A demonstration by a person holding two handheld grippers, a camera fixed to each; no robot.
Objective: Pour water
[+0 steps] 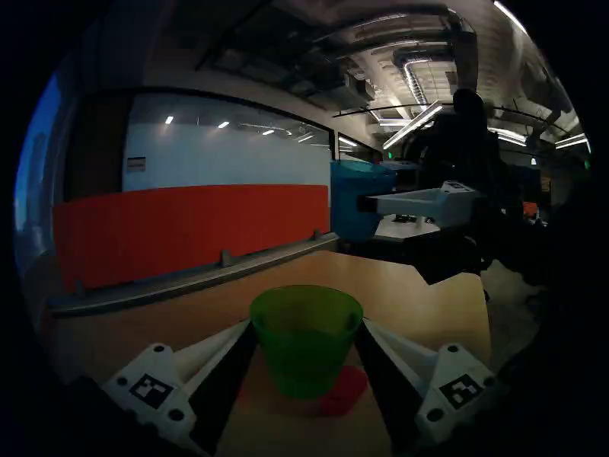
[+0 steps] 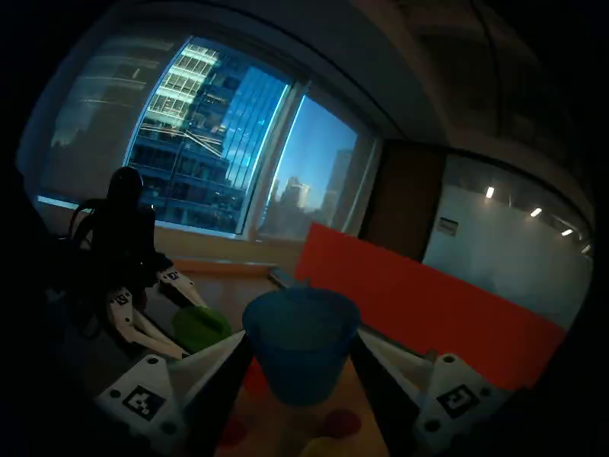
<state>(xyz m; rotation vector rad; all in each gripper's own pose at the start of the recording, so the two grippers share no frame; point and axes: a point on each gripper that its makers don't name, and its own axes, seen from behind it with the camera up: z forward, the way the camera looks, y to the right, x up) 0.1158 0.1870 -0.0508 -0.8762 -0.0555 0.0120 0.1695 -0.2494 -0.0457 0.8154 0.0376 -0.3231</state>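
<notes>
A translucent green cup (image 1: 306,358), tapered and smooth-walled plastic with a round open rim, sits upright between the jaws of the left gripper (image 1: 306,335), whose white fingers (image 1: 205,358) with black inner faces press against its two sides. Its base is low over the pale wooden worktop (image 1: 426,305), just beside a flat red dot (image 1: 346,388); whether it touches the wood I cannot tell. The left gripper points level across the worktop toward a matte orange panel (image 1: 190,228) that stands along the far edge on a grey rail (image 1: 228,266). The right gripper (image 2: 301,339) has its jaws clamped in the same way on a blue cup (image 2: 301,358) of like shape, more opaque. In the left gripper view it is carried upright, well above the worktop and well apart from the green cup. In the right gripper view a tall window (image 2: 213,167) lies behind. Between the two cups the wood is bare, and its right-hand edge drops off into dark room.
</notes>
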